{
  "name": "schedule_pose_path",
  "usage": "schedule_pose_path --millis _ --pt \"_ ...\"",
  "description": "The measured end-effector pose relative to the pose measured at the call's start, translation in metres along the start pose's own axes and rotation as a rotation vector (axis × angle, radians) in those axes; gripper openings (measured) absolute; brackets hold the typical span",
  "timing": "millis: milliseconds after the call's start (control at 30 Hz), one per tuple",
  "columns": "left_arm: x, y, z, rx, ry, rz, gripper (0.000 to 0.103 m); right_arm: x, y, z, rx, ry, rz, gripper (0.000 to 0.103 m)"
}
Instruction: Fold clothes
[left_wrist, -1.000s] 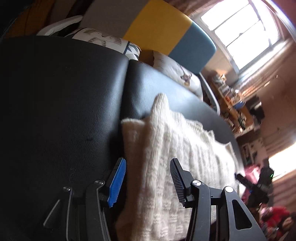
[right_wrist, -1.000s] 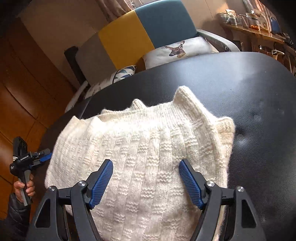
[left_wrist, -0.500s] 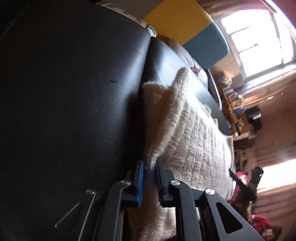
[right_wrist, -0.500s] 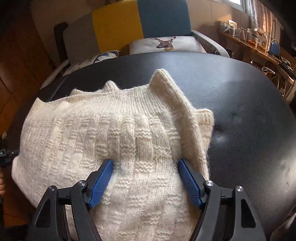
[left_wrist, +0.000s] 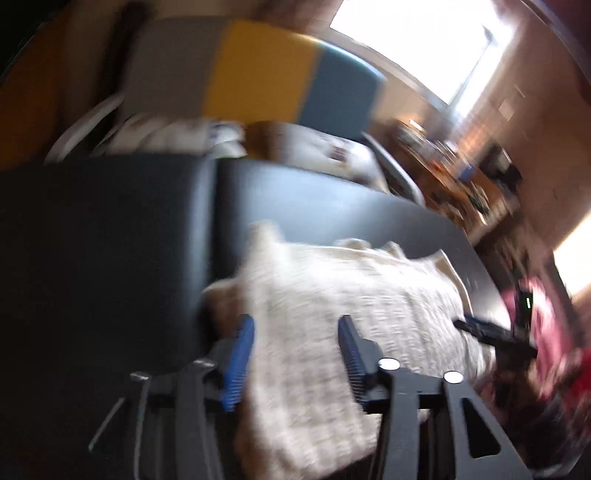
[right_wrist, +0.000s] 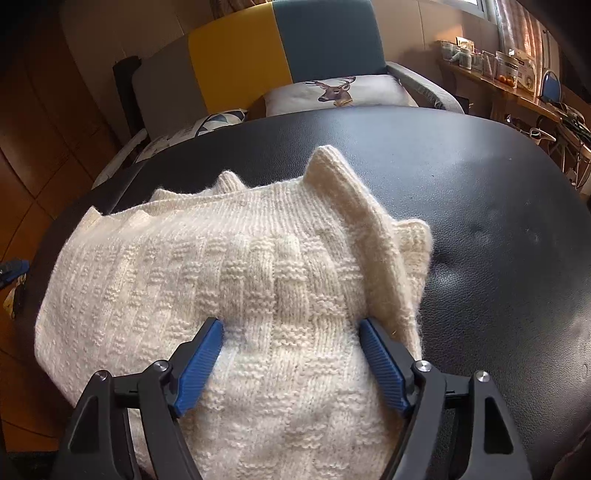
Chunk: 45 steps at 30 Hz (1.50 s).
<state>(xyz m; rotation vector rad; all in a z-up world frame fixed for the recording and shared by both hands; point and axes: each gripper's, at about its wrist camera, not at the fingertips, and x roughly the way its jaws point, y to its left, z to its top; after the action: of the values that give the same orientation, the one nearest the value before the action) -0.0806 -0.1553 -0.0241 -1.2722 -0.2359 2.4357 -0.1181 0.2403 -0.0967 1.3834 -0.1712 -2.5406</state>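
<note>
Lying layered on the black leather seat (right_wrist: 498, 229), cream knit sweater (right_wrist: 229, 280) sits between both spread grippers, left (left_wrist: 291, 354) and right (right_wrist: 291, 350); square the loose 1 o'clock corner.

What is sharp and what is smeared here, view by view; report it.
Left wrist view: motion blur smears the knit sweater, the window blows out white. Right wrist view: sharp, stitches clear on the sweater, soft glare on the black leather surface, fisheye bending at the edges.

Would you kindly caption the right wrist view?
Open right tongs pressing on a folded cream knit sweater atop black leather.
</note>
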Motion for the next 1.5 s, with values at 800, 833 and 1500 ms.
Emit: schedule_pose_path --millis 800,833,1500 --pt "0.169 -0.070 0.057 0.153 0.142 0.059 0.006 -0.002 0.020 -0.007 -0.091 -0.032 -0.083 0.082" --pt "0.174 -0.069 0.057 0.144 0.128 0.067 0.006 -0.001 0.023 -0.010 -0.101 -0.038 -0.091 0.082" --pt "0.141 -0.045 0.063 0.297 0.064 0.215 0.023 0.022 0.082 0.039 -0.204 -0.021 0.039 0.082"
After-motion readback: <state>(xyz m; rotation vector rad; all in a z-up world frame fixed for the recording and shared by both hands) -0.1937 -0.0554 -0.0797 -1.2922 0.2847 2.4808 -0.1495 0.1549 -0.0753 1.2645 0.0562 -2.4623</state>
